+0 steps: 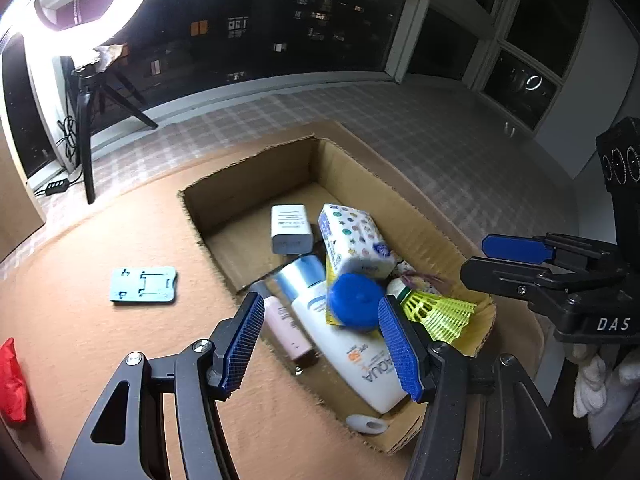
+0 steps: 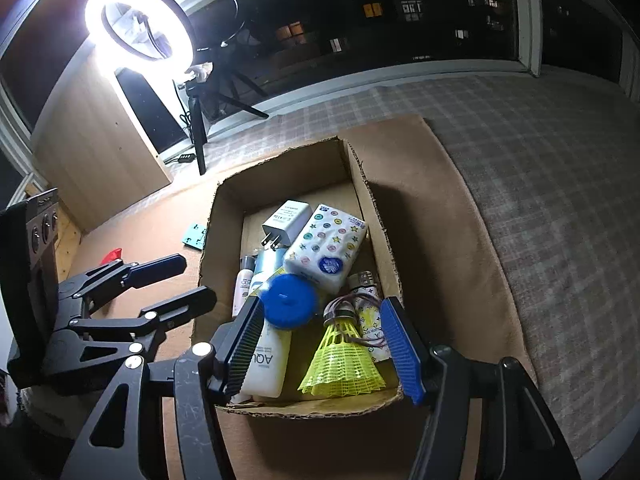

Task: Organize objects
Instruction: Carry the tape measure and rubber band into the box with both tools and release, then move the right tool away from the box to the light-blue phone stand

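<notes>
An open cardboard box (image 1: pixel 256 176) (image 2: pixel 280 168) holds a white charger (image 1: pixel 290 229) (image 2: pixel 286 218), a patterned tissue pack (image 1: pixel 354 240) (image 2: pixel 328 248), a white sunscreen bottle (image 1: pixel 352 352) (image 2: pixel 268 364), a pink tube (image 1: pixel 286 330), a blue round lid (image 1: pixel 354 300) (image 2: pixel 290 299) and a yellow shuttlecock (image 1: pixel 440 314) (image 2: pixel 342 360). My left gripper (image 1: pixel 322 344) is open and empty over the box's near edge. My right gripper (image 2: pixel 324 344) is open and empty above the shuttlecock. A teal card (image 1: pixel 143 285) (image 2: pixel 195 235) and a red pouch (image 1: pixel 12 380) (image 2: pixel 111 256) lie on the brown mat.
A ring light (image 2: pixel 138 20) on a tripod (image 1: pixel 86 132) stands at the back left by the dark window. A wooden panel (image 2: pixel 100 148) stands left of the box. Checked cloth (image 2: pixel 540 180) covers the surface to the right.
</notes>
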A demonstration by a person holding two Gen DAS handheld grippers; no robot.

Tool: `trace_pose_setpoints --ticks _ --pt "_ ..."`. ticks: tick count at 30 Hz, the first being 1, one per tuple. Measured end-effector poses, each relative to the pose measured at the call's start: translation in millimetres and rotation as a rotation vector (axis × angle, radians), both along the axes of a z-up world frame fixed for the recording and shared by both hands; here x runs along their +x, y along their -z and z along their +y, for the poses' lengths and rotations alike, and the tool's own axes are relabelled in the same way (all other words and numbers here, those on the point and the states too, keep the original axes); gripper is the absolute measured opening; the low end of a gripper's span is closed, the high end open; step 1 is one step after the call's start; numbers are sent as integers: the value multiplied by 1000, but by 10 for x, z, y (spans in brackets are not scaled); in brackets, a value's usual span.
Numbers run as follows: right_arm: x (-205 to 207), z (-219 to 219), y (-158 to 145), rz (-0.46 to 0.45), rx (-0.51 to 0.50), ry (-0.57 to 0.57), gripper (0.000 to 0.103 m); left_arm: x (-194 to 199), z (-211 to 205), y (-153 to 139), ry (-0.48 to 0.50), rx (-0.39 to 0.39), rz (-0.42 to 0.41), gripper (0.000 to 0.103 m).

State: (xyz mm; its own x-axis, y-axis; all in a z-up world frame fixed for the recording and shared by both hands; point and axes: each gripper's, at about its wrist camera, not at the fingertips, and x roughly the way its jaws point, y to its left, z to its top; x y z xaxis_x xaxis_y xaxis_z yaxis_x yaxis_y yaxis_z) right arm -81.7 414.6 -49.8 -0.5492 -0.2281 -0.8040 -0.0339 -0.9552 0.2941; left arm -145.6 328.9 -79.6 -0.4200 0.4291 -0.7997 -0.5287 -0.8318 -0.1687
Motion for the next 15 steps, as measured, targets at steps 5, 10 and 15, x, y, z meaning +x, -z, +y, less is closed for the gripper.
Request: trace_pose_setpoints --ticks 5,10,15 --pt "-24 -51 18 -9 -22 -3 57 30 -135 -42 -18 -9 9 63" --pt "-48 -148 17 -3 -40 -14 57 102 -305 -115 -36 -14 21 63" --pt "-99 -304 24 -7 -66 -41 58 151 -514 -180 -64 -17 29 63"
